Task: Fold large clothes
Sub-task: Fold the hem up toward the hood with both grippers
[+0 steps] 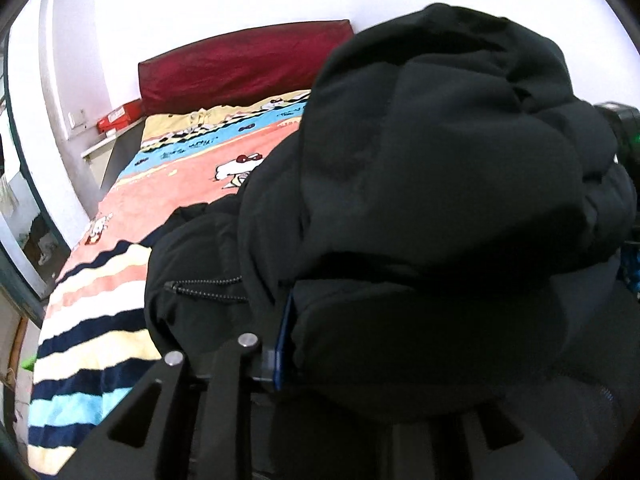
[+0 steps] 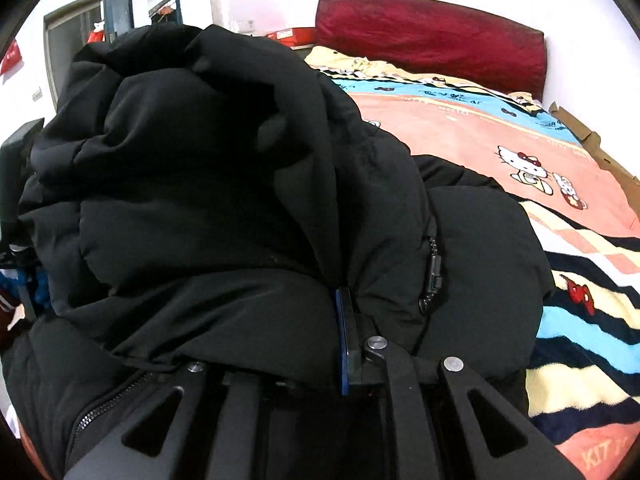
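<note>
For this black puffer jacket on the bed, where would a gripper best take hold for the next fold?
Judging from its pose, grip the black puffer jacket at a thin outer edge, such as the flap beside the zipper, coming in from the bed's open side. The quilted middle bulges too thick to pinch cleanly.

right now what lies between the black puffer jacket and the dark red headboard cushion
Only the pink and blue cartoon-print blanket lies between the black puffer jacket and the dark red headboard cushion; both wrist views show it.

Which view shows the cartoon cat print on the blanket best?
The right wrist view: the cat print is sharp and whole on the pink band. In the left wrist view the black jacket partly covers a blurrier one.
</note>
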Demonstrator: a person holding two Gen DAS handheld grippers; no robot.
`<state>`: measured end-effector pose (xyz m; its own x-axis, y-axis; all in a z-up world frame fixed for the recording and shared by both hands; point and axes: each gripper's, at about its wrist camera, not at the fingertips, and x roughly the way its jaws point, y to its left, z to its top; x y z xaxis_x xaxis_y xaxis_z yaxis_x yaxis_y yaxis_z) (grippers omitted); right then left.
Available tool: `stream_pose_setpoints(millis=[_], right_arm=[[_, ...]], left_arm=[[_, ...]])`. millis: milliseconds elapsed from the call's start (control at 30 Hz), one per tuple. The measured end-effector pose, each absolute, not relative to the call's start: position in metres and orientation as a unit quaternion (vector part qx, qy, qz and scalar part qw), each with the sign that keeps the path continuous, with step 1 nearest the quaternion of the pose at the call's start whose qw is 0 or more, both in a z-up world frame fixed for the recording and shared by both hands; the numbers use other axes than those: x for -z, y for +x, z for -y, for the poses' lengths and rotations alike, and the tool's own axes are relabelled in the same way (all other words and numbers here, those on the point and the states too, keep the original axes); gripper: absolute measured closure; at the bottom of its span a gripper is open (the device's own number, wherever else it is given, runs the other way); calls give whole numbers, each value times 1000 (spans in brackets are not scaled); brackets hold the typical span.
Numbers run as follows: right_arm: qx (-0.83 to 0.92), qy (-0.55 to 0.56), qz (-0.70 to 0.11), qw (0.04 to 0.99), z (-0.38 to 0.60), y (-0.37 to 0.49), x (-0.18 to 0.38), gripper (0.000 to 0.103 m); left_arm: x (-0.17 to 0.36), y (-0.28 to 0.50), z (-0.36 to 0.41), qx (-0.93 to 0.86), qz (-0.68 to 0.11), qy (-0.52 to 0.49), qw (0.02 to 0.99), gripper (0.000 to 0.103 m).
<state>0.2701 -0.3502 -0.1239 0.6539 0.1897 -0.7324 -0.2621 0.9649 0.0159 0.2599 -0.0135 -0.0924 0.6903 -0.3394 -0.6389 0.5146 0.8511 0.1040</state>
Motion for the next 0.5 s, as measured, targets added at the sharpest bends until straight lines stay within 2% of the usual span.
stream_pose_setpoints(millis=[300, 500], right_arm=[[-98, -62, -402, 908, 337, 267, 119, 88], [-86, -76, -406, 907, 330, 265, 114, 87]], left_arm=[[84, 268, 14, 231, -322, 151, 906, 82], [72, 263, 3, 235, -341, 124, 902, 79]])
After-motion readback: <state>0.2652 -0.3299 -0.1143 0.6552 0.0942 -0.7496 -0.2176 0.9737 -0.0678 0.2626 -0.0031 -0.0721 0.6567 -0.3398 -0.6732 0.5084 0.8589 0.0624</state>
